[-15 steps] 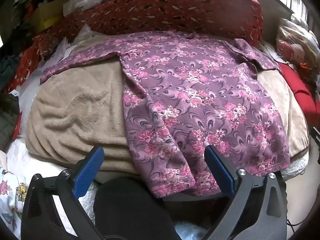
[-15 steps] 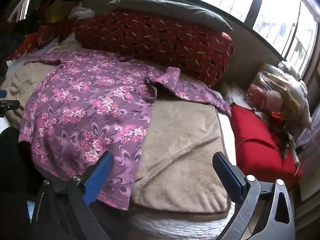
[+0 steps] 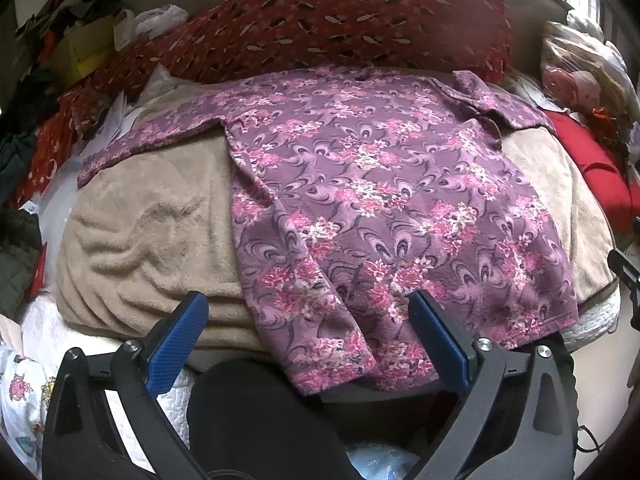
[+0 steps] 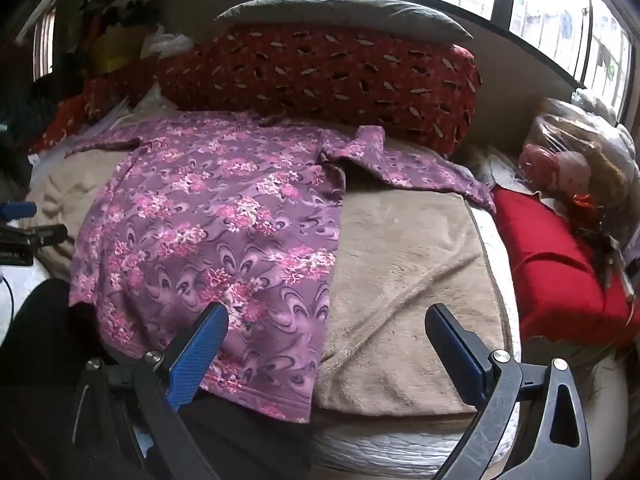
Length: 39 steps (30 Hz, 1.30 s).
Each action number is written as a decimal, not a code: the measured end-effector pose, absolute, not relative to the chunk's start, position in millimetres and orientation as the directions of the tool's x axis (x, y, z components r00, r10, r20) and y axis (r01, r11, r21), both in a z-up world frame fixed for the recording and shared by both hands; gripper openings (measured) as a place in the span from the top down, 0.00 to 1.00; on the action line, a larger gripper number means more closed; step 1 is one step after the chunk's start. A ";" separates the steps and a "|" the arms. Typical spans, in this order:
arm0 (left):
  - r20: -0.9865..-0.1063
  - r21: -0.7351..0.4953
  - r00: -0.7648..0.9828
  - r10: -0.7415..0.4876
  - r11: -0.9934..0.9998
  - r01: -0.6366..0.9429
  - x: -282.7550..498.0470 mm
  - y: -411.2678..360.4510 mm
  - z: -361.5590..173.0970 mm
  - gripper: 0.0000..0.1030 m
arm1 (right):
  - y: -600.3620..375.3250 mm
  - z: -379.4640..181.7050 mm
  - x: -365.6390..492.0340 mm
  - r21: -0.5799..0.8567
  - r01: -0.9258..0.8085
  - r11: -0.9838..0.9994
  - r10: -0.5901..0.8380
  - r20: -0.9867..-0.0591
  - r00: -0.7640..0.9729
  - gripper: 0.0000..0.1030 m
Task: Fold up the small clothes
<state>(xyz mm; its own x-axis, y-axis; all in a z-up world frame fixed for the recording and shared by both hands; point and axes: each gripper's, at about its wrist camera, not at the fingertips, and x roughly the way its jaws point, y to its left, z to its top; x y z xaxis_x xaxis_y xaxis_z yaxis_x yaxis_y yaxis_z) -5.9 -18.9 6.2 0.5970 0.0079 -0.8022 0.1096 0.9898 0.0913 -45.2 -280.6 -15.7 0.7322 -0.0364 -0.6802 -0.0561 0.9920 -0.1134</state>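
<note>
A purple top with pink flowers [image 3: 372, 200] lies spread flat on a beige blanket [image 3: 152, 232], both sleeves stretched sideways and its hem hanging over the near bed edge. My left gripper [image 3: 308, 320] hovers open above the hem's left part, nothing between its blue pads. In the right wrist view the same top [image 4: 224, 216] fills the left half. My right gripper [image 4: 326, 334] stands open above the hem's right corner and the bare beige blanket [image 4: 404, 264], holding nothing. The left gripper's tip [image 4: 24, 224] shows at that view's left edge.
A long red patterned bolster [image 4: 328, 76] with a grey pillow [image 4: 340, 16] on top lines the far side. A red cushion [image 4: 560, 256] and bagged items [image 4: 576, 152] sit right. Clutter and clothes [image 3: 68, 52] pile at the far left. A dark trouser leg [image 3: 260, 412] is below.
Both views have shifted slightly nearer to the bed; the top lies as before and both grippers stay wide open.
</note>
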 end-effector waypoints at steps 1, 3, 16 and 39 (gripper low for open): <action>-0.800 0.102 0.600 0.016 0.989 0.111 -6.6 -19.7 6.6 0.02 | -281.3 -15.3 -45.3 -0.106 -0.054 0.993 -0.033 -0.680 0.733 0.03; -0.800 0.102 0.599 0.014 0.988 0.112 -7.5 -19.9 6.9 0.02 | -281.8 -15.3 -45.3 -0.099 -0.048 0.994 -0.032 -0.680 0.732 0.03; -0.775 0.059 0.631 -0.023 0.992 0.108 -11.7 -22.9 11.0 0.02 | -285.1 -11.5 -49.6 -0.078 -0.029 0.997 -0.032 -0.676 0.736 0.03; -0.870 0.155 0.486 0.085 0.982 0.105 21.4 -7.8 -11.3 0.02 | -283.3 -26.8 -30.1 -0.034 -0.035 0.999 0.000 -0.716 0.698 0.04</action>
<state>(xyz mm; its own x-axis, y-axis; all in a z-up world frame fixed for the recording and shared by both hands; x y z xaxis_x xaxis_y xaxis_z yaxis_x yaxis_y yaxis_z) 21.4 -7.8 -11.3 0.4865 0.0854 -0.8695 0.1050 0.9823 0.1553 -30.1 -283.3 -26.8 0.6980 0.0002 -0.7161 -0.0350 0.9988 -0.0339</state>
